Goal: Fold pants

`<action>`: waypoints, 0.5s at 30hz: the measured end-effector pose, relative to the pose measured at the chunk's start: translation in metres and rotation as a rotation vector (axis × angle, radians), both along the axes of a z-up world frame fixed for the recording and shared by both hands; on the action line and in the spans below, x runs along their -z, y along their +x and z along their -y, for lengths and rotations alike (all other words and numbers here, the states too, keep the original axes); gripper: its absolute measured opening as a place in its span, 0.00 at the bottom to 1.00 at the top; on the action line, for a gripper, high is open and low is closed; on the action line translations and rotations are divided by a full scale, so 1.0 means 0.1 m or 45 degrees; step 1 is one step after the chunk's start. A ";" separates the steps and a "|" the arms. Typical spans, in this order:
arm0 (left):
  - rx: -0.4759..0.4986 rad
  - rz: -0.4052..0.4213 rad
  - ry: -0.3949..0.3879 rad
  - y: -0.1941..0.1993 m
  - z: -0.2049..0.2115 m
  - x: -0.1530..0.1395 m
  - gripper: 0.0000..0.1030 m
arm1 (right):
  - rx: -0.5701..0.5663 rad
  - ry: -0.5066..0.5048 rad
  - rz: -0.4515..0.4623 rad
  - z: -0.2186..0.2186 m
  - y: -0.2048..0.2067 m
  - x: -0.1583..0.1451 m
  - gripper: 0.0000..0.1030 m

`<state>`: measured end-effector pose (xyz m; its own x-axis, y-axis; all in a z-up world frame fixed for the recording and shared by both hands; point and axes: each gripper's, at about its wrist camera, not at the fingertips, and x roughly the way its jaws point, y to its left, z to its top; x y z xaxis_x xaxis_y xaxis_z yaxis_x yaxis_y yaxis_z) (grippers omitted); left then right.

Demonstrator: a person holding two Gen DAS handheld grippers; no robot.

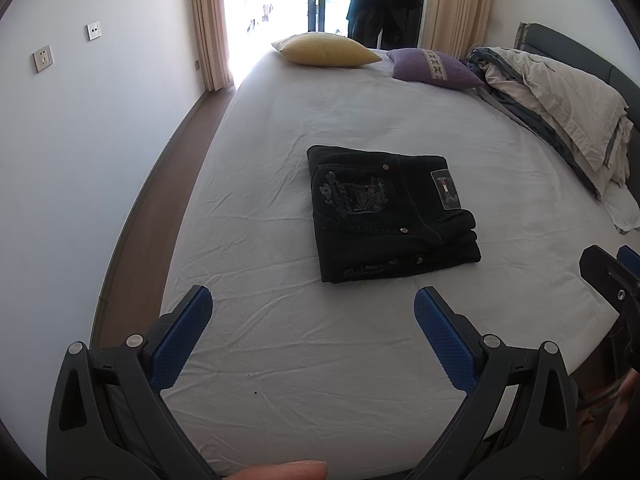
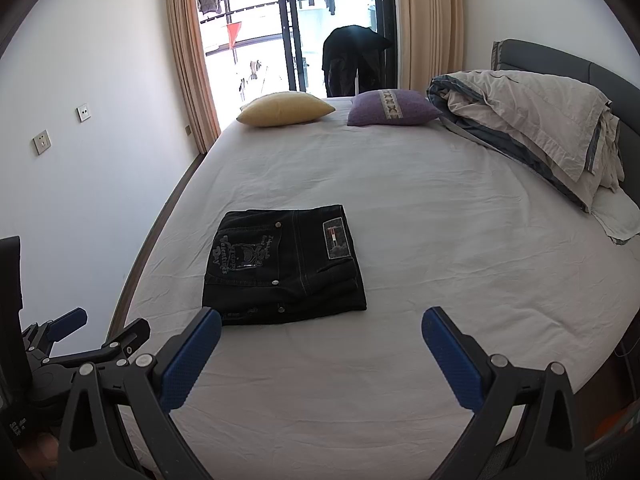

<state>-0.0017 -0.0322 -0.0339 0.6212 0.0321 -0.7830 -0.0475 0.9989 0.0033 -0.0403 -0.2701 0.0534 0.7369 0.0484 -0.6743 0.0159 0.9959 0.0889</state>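
Observation:
Dark denim pants (image 1: 390,210) lie folded into a compact rectangle on the white bed sheet (image 1: 280,128), back pocket embroidery and a waistband patch facing up. In the right wrist view the same pants (image 2: 286,266) rest left of centre. My left gripper (image 1: 314,306) hovers over the near part of the bed, short of the pants, open with nothing between its blue pads. My right gripper (image 2: 322,326) is also held back from the pants, open and empty. The right gripper shows at the left view's right edge (image 1: 612,276), and the left gripper at the right view's lower left (image 2: 100,330).
A yellow pillow (image 2: 286,109) and a purple pillow (image 2: 394,107) lie at the bed's far end. A bundled duvet (image 2: 532,124) sits by the headboard on the right. A person (image 2: 354,60) bends by the balcony door. A wall and floor strip run along the left.

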 end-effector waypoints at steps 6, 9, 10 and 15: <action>-0.001 -0.003 -0.003 0.00 0.00 0.01 1.00 | -0.001 0.001 -0.001 0.01 0.00 -0.01 1.00; -0.001 -0.004 -0.002 0.00 0.00 0.01 1.00 | -0.002 0.001 -0.002 0.00 0.00 0.00 1.00; -0.002 -0.004 -0.002 -0.01 0.00 0.01 1.00 | -0.002 0.000 -0.003 -0.01 -0.01 0.01 1.00; -0.005 -0.004 -0.004 -0.03 0.02 0.02 1.00 | -0.003 0.001 -0.005 -0.02 -0.03 0.04 1.00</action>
<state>-0.0048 -0.0341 -0.0362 0.6183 0.0326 -0.7853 -0.0518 0.9987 0.0007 -0.0433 -0.2684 0.0499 0.7339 0.0503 -0.6774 0.0141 0.9959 0.0893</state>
